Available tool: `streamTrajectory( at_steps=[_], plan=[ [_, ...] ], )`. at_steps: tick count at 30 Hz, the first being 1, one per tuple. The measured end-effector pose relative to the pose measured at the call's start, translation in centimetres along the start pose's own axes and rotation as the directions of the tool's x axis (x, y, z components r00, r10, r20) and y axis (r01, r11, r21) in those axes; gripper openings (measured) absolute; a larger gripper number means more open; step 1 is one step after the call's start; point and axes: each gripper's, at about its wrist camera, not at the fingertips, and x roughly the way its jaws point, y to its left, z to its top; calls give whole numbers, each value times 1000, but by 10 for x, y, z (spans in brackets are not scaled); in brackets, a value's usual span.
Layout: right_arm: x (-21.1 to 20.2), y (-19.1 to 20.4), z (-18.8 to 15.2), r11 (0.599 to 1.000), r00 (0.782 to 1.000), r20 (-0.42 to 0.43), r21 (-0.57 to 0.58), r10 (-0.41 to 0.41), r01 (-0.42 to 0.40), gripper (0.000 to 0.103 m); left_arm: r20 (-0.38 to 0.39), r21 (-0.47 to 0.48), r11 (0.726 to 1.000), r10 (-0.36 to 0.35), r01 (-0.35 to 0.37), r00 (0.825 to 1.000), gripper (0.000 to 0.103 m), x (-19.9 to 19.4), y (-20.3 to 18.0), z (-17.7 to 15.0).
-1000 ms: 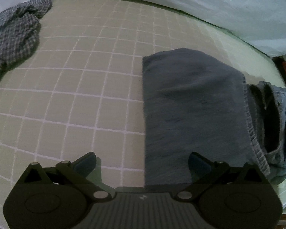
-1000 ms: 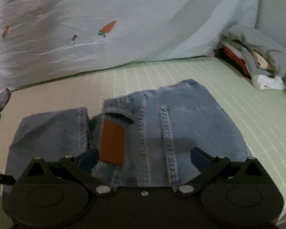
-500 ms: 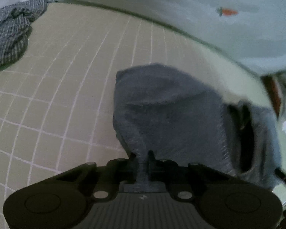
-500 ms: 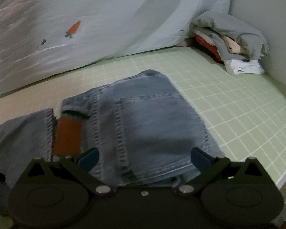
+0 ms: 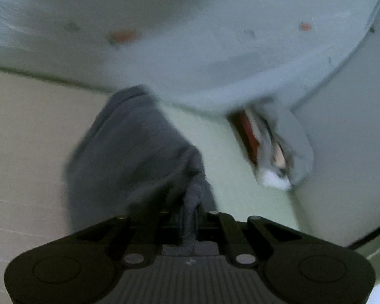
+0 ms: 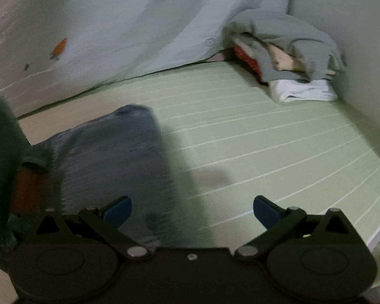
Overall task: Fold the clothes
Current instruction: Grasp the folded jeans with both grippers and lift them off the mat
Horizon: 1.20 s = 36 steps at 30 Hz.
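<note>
Blue jeans (image 6: 114,157) lie on the green checked mat (image 6: 266,147), blurred by motion. My left gripper (image 5: 190,217) is shut on a pinch of the jeans' dark denim leg (image 5: 134,152), which hangs lifted and stretched away from it. In the right wrist view that raised leg shows as a dark fold at the far left (image 6: 2,152), with the orange-brown waist patch (image 6: 27,192) below it. My right gripper (image 6: 192,210) stands open above the jeans' right edge, nothing between its blue fingertips (image 6: 119,210).
A stack of folded clothes (image 6: 291,58), grey over red with white at the bottom, sits in the back right corner against the wall. A pale quilt with carrot prints (image 6: 114,25) banks along the back. The mat's front right edge (image 6: 377,235) is close.
My left gripper closed on the denim leg, then lifted and swung it to the right. My right gripper slid right along the jeans, staying open.
</note>
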Motion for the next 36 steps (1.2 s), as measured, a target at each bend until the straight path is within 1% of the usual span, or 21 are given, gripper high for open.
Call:
streamTrajectory(
  at_steps=[2,4,7,8,9,10,11,12,13,15,17,18,20,22,25,27,31,33,35,36],
  plan=[
    [3,-18,6,1000,1000,5,-1,-8,8,103,-73,-37,999,5,-8,997,8,43,-9,-11],
    [4,-37,11,1000,1000,10,-1,-14,14,103,-138,-96,994,42,-55,990,11,83,-5,-25],
    [6,-61,14,1000,1000,6,-12,-26,26,103,-154,-203,976,48,-79,987,15,110,3,-40],
    [6,-67,14,999,999,3,-18,-34,34,103,-146,-218,973,43,-74,988,16,110,3,-39],
    [7,-73,14,999,999,0,-24,-42,42,103,-138,-232,970,38,-69,990,22,109,2,-38],
    [8,-78,14,998,998,-2,-33,-58,58,103,-128,-251,966,24,-56,991,39,108,2,-37],
    [9,-82,14,996,997,-1,-39,-76,76,103,-108,-289,957,-25,-7,994,51,104,5,-36],
    [10,-86,15,996,997,-2,-33,-83,83,103,-84,-326,945,-74,43,994,76,100,7,-36],
    [12,-89,16,997,997,-5,-15,-78,78,103,-55,-359,929,-121,94,991,90,93,7,-37],
    [17,-86,18,999,999,-17,2,-49,49,103,-41,-371,920,-150,124,988,91,81,1,-36],
    [23,-79,19,1000,999,-27,2,-18,18,103,-46,-344,932,-136,112,990,92,68,-2,-34],
    [24,-72,20,1000,1000,-28,-7,2,-2,103,-36,-328,940,-117,99,992,92,59,-2,-34],
    [27,-57,21,999,998,-26,-16,48,-48,103,-12,-301,952,-53,47,999,94,40,6,-34],
    [28,-40,23,995,995,-20,-15,98,-99,103,13,-277,961,12,-8,1000,94,20,15,-34],
    [30,-15,26,983,983,1,-2,183,-183,103,16,-291,949,130,-120,991,94,-1,38,-36],
    [31,4,26,973,973,12,-1,232,-232,103,9,-308,938,169,-158,985,94,-15,58,-39],
    [40,42,27,941,942,-7,-41,337,-336,103,0,-336,916,231,-217,973,94,-39,88,-41],
    [46,62,27,923,926,-21,-64,378,-379,98,-4,-359,905,244,-229,970,94,-48,102,-41],
    [53,79,26,916,918,-58,-63,392,-395,81,-4,-380,895,250,-232,968,94,-57,116,-41],
    [54,85,24,917,919,-69,-63,389,-393,77,-3,-381,896,246,-228,969,94,-59,120,-42]
  ],
)
